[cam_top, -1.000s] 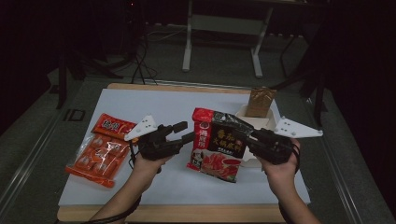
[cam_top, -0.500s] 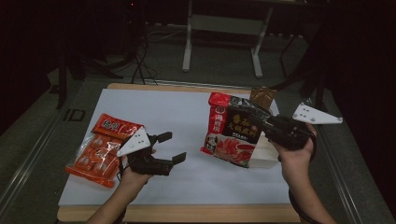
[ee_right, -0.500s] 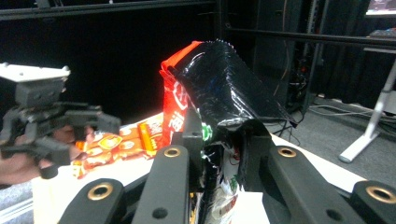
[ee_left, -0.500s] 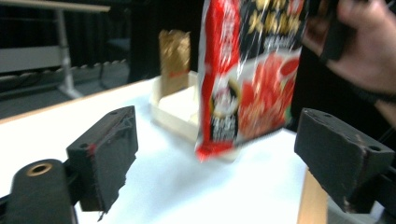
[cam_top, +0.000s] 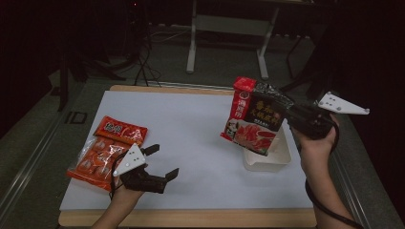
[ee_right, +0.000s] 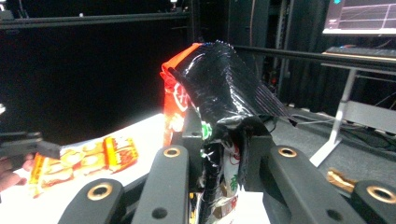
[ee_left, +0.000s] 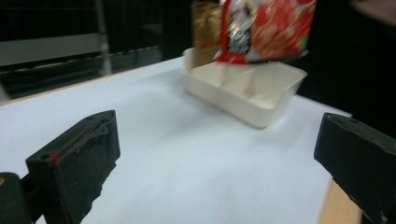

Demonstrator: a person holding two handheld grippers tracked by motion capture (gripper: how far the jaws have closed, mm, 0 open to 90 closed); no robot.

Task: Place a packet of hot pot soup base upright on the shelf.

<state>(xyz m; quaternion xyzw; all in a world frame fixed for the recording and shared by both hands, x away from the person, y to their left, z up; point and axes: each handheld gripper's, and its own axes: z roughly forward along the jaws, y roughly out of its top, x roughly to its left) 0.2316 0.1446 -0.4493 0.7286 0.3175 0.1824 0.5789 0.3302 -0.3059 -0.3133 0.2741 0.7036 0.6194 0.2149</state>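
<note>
My right gripper (cam_top: 285,113) is clamping the red pouch (cam_top: 253,117) above the tray (cam_top: 282,157); my left gripper (cam_top: 165,162) is hanging wide open.

High view overlooks table (cam_top: 200,124); claw views sit low, close.

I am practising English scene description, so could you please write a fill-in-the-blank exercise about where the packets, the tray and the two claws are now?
1. The right claw holds the red and black packet in the air above the white ____.
2. The left claw is ____ and holds nothing.
3. The orange snack packet lies flat on the table, next to the ____ claw.
4. The divided tray looks ____ inside.

Missing words: tray; open; left; empty
</note>
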